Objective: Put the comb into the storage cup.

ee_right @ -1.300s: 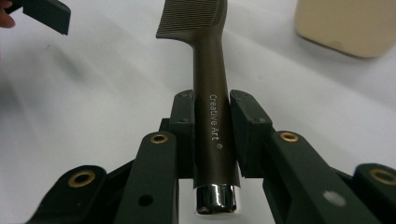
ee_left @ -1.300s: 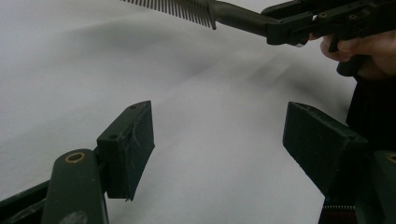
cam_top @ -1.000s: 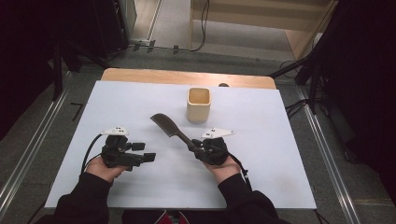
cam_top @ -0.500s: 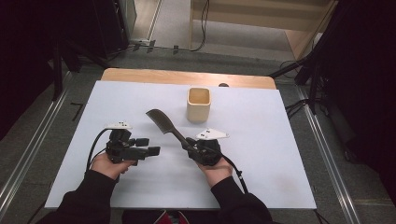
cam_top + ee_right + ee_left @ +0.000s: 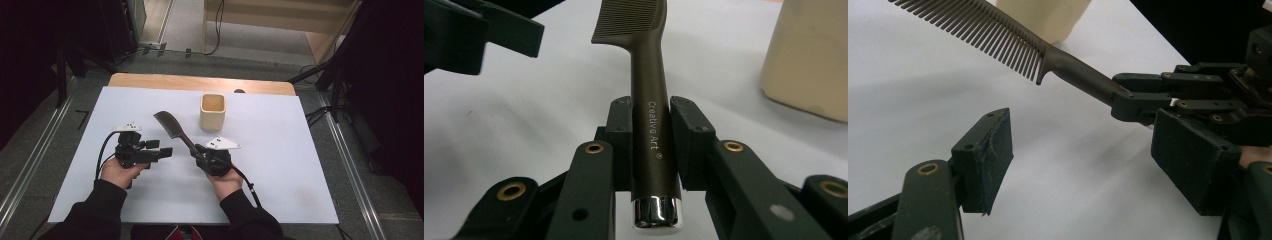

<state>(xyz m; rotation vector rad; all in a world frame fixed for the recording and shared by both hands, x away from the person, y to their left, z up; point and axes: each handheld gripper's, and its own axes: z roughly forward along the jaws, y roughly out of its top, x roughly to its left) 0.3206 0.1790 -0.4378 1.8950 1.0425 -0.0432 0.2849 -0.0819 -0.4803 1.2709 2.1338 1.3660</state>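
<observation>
A dark brown comb (image 5: pixel 172 127) with a long handle sticks out up and to the left from my right gripper (image 5: pixel 199 151), which is shut on the handle. In the right gripper view both pads clamp the comb handle (image 5: pixel 651 120) near its chrome end. My left gripper (image 5: pixel 164 151) hangs just left of the comb, pointing right, its jaws open with nothing between them. In the left gripper view the comb teeth (image 5: pixel 993 35) pass above the left gripper (image 5: pixel 1088 160), whose pads stand wide apart.
A cream square cup (image 5: pixel 213 111) stands upright behind the right gripper, near the comb; it is also the cream cup (image 5: pixel 809 65) at the right. White sheet (image 5: pixel 290 150) covers the wooden table (image 5: pixel 150 81). Cables trail from both grippers toward the person.
The left gripper has lifted a little and edged right toward the comb. The right gripper with the comb has shifted slightly left. Both grips look unchanged.
</observation>
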